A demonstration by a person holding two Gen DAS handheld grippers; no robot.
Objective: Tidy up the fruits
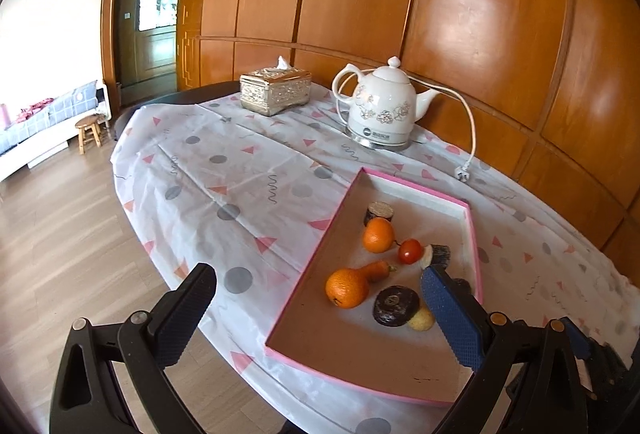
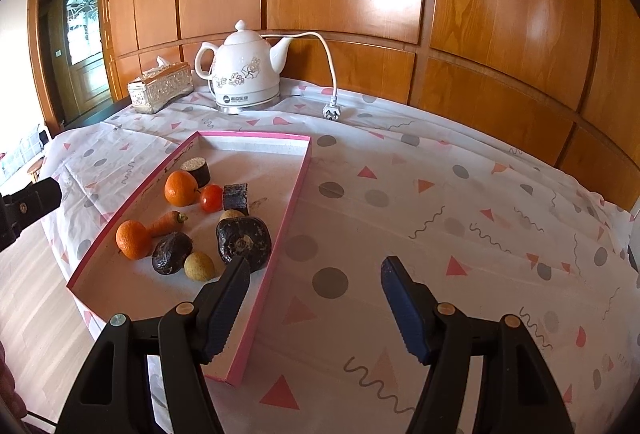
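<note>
Below, we hold both claws released: the left gripper (image 1: 320, 310) spans the pink tray's (image 1: 308, 270) near-left rim, the right gripper (image 2: 314, 288) spans its right rim. Inside the tray, just ahead of our fingers, lie two oranges (image 2: 133, 239), a carrot (image 2: 166, 223), a tomato (image 2: 211, 197) and dark round pieces (image 2: 244, 240). Beyond the tray stands the kettle (image 2: 248, 74).

A white ceramic kettle (image 2: 244, 74) at about twelve o'clock on the table carries a small round dark logo followed by a short line of dark characters on its lower front, too small and blurred to read. No other writing shows.
</note>
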